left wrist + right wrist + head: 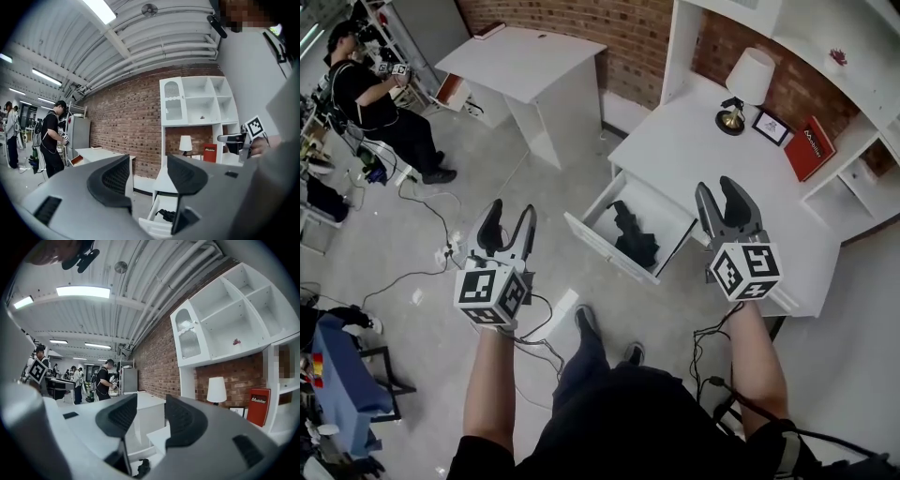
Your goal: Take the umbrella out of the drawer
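Umbrella (633,236): lay in the drawer (602,246).
Left gripper (511,214): left of drawer, jaws apart, empty.
Right gripper (722,187): right of drawer, jaws apart, empty.

White desk (694,159), lamp (748,82), picture frame (771,127), red book (809,147), open drawer (600,246) holding black umbrella (633,236)

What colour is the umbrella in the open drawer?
Black; the folded black umbrella shows best in the head view.

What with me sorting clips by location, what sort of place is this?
Probably a lab or workshop with a mock study corner: a white desk with an open drawer against a red brick wall, loose black cables across the bare grey floor, and exposed ceiling pipes with strip lights.
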The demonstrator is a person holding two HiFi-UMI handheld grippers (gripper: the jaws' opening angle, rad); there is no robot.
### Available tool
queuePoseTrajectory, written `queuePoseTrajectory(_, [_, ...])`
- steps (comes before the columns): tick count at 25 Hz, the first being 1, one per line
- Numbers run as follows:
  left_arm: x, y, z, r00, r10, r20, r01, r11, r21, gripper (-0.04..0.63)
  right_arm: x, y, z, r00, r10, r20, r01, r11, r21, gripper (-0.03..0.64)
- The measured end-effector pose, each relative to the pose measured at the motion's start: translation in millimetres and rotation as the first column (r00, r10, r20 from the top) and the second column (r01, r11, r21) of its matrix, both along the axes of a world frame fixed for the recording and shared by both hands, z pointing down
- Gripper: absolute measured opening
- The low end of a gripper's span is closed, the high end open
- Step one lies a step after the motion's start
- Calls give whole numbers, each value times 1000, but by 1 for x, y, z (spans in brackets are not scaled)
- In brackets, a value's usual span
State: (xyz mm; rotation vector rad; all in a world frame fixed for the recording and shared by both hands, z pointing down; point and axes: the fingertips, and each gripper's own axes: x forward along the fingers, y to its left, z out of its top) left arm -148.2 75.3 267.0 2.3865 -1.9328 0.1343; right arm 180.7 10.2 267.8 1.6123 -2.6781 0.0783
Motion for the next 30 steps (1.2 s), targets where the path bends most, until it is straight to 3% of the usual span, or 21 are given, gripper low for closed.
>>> queuePoseTrajectory(6, [-9,-53,26,995,99,28,-98,994,-40,232,-22,-33,7,998,55,-37,-55,998,-19,186])
queuePoseTrajectory(19, [-54,-134,86,973,227,-44,-231,963,-136,233,-74,-80,47,988,139,-66,-147,980,-134,187])
queuePoseTrajectory(30, [-36,-160,145,952,300,-64,-306,916,-258,232,-92,-109,129,988,55,-146,-93,958,-273,189])
